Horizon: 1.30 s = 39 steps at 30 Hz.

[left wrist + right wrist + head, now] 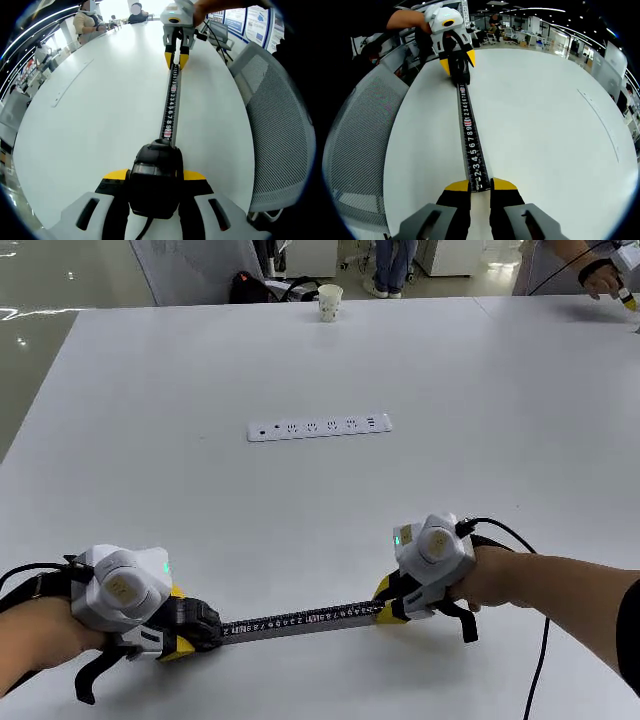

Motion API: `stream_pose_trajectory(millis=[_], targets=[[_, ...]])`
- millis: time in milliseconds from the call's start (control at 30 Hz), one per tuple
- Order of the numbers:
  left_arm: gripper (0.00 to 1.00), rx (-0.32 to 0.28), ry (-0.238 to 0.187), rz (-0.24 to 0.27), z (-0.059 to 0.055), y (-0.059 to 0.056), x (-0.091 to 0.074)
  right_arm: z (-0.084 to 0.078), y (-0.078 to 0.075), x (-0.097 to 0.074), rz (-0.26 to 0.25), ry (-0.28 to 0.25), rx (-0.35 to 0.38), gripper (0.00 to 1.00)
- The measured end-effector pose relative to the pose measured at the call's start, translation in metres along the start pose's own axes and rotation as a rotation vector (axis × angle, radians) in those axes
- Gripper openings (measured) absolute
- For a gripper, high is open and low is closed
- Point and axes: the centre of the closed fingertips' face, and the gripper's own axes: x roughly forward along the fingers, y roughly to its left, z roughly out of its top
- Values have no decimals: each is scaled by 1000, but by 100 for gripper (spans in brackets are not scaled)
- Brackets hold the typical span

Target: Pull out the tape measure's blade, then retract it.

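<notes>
The left gripper (156, 186) clamps the tape measure case (156, 165) over the white surface (330, 510); the right gripper (480, 186) pinches the end of the blade (469, 132), drawn out straight between the two.

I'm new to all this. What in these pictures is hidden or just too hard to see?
- Right gripper view: the tip of the blade is hidden between the jaws of the right hand-held gripper.
- Left gripper view: the sides of the tape measure case are covered by the left hand-held gripper.
- Head view: the paper cup is too small to show any contents, and the blade's numbers are too small to read.
</notes>
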Motion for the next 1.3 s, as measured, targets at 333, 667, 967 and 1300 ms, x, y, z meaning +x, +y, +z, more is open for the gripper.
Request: stream_pose_trajectory(millis=[333, 667, 967, 1300], targets=[[32, 0, 2, 0, 0, 0, 0, -6, -1, -4, 2, 0, 5, 10], [32, 2, 3, 2, 1, 1, 0, -10, -2, -7, 1, 1, 11, 10], [32, 0, 0, 2, 1, 1, 0, -12, -2, -8, 3, 3, 13, 10], [32, -4, -7, 1, 1, 1, 1, -11, -2, -8, 6, 1, 29, 10]])
